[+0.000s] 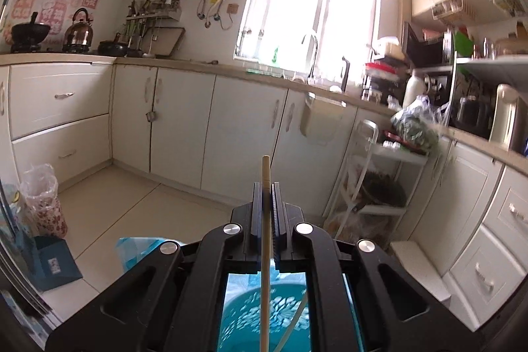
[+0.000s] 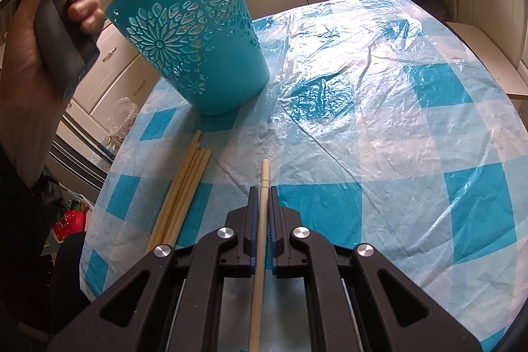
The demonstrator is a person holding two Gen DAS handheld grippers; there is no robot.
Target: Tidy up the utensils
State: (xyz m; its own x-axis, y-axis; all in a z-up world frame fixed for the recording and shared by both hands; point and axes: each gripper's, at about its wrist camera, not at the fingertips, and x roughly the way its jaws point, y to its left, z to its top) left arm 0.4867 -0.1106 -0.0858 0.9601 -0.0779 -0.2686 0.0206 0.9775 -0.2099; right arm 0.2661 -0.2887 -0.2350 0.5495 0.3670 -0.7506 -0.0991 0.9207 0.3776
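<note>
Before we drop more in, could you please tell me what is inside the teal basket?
Through the left tool's frame, the teal basket shows its cut-out wall and one pale stick-like piece leaning inside. The tool covers the rest of its inside, bottom included.

Both tools are matte black plastic with angular linkage arms, each pinned by round silver screws. The left hand-held gripper [image 1: 266,187] has black ribbed pads; the right hand-held gripper [image 2: 263,190] carries blue pads. The left hand [image 2: 39,32] emerges from a dark sleeve [image 2: 33,187], wrapped round a grey handle.
</note>
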